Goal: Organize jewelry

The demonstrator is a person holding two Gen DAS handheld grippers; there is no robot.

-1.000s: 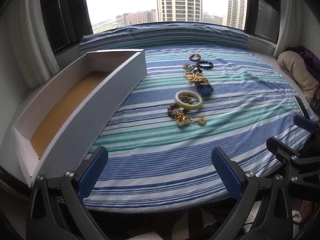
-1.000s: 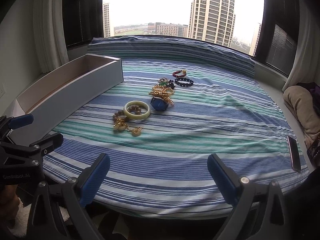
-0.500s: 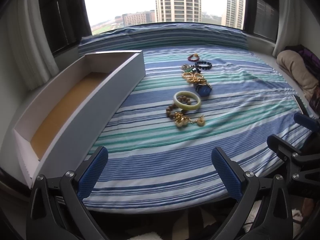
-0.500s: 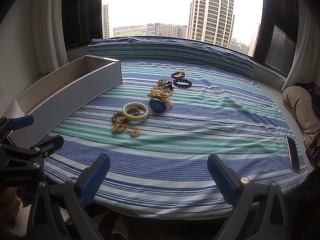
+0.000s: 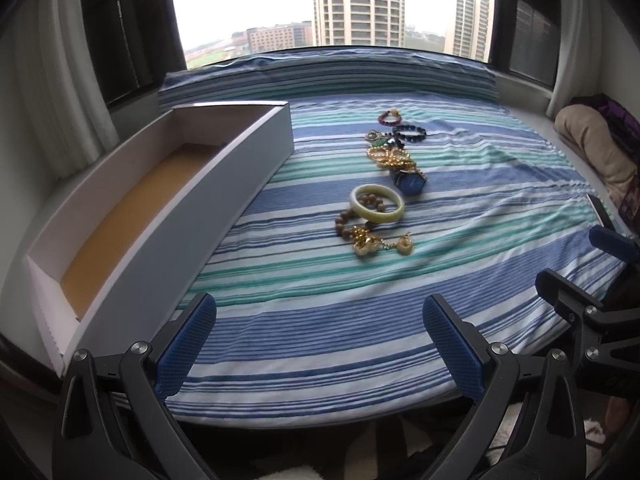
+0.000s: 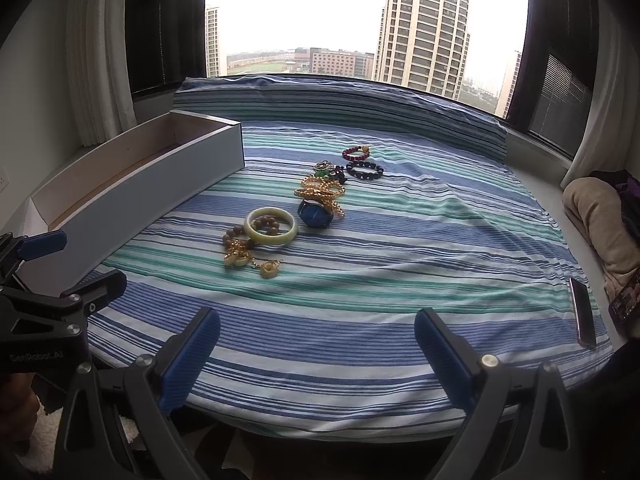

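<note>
Several pieces of jewelry lie in a row on the striped bedspread: a pale green bangle [image 5: 377, 208] [image 6: 271, 231] over a brown bead bracelet [image 5: 347, 227], a gold chain with pendants [image 5: 380, 244] [image 6: 250, 260], a blue-faced watch [image 5: 410, 182] [image 6: 315, 213], gold chains [image 5: 390, 158], a dark bead bracelet [image 6: 364, 170] and a red bead bracelet [image 6: 355, 154]. A long white box [image 5: 224, 184] [image 6: 160, 176] with a brown floor stands open at the left. My left gripper [image 5: 320, 344] and right gripper [image 6: 316, 354] are open and empty near the bed's front edge.
A phone [image 6: 582, 318] lies at the bed's right edge. A beige cushion [image 5: 592, 148] sits at the far right. A striped pillow [image 6: 340, 108] runs along the window at the back. Curtains hang at both sides.
Both grippers have shifted very slightly; the scene sits a touch lower and nearer in view. Nothing was taken hold of or moved.
</note>
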